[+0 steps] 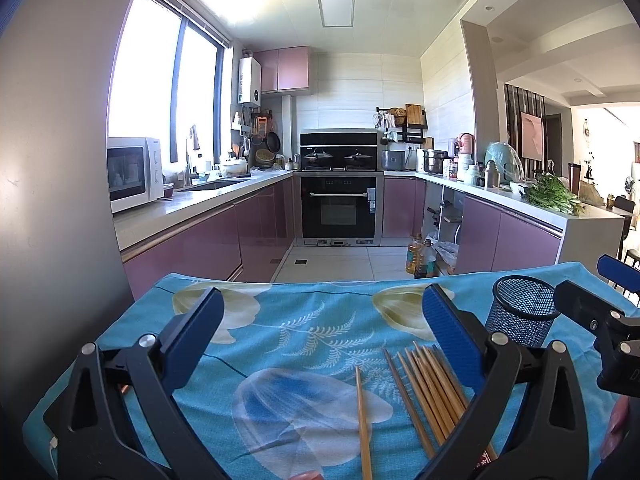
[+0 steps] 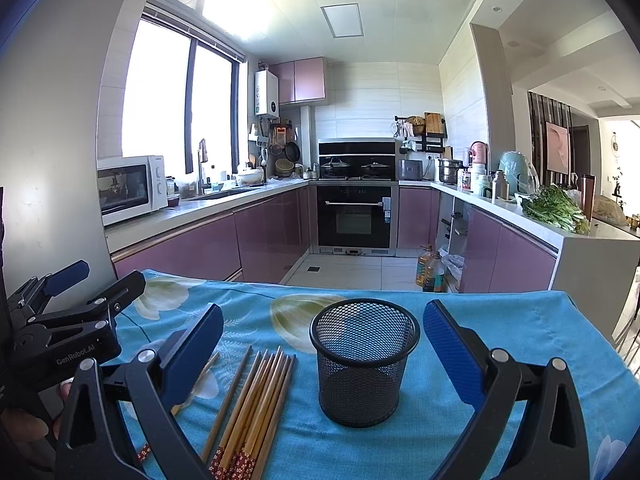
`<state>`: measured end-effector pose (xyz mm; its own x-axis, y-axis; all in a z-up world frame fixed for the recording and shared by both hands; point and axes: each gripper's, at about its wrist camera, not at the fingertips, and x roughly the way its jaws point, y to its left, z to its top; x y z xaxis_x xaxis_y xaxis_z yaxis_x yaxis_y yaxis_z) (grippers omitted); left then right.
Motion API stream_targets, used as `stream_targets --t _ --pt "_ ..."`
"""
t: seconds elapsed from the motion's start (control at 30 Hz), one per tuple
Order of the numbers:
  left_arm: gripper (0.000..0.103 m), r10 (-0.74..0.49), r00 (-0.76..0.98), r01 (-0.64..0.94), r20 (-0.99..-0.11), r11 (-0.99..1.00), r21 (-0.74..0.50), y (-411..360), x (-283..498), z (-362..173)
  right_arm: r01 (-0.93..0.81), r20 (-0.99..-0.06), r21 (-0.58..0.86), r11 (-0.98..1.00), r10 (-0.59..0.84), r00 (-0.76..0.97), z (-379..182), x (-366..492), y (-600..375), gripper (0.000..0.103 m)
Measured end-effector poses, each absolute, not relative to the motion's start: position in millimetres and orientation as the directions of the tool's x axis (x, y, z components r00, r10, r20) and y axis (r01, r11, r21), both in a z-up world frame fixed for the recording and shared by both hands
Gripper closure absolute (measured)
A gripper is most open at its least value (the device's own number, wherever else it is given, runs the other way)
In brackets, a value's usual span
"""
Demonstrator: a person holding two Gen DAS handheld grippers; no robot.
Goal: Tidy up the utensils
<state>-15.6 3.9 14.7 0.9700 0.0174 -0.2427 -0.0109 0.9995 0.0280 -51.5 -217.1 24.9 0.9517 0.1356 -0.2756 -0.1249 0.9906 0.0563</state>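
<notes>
Holder: black round wire-mesh cup [image 2: 365,364] is standing upright on the blue floral cloth [image 2: 520,320].
Chopsticks: brown bamboo chopsticks [image 2: 256,400] are lying just left of the cup.
Left gripper [image 1: 320,320]: is hanging spread wide, empty.
Right gripper [image 2: 323,332]: is gaping wide, empty, around the cup.

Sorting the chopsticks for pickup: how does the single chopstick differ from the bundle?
The single chopstick lies alone on the cloth; the bundle lies packed side by side, nearer the mesh cup. It looks lighter than some in the bundle. Both lie flat, untouched.
</notes>
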Motion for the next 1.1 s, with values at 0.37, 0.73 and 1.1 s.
stream_targets --t 0.37,0.73,1.1 --pt "0.005 0.016 0.97 -0.009 -0.241 0.999 0.031 3.4 -15.1 15.7 -0.127 -0.275 0.061 0.99 0.139 0.951 25.6 -50.8 -218.2 0.006" --pt "0.005 0.015 0.97 -0.008 -0.241 0.999 0.031 3.3 -15.6 15.4 -0.13 -0.275 0.064 0.989 0.143 0.951 25.9 -50.7 -219.6 0.006" --pt "0.005 0.02 0.965 -0.011 -0.26 0.999 0.038 5.9 -12.8 13.5 -0.138 -0.286 0.073 0.988 0.154 0.946 24.1 -50.7 -224.1 0.006"
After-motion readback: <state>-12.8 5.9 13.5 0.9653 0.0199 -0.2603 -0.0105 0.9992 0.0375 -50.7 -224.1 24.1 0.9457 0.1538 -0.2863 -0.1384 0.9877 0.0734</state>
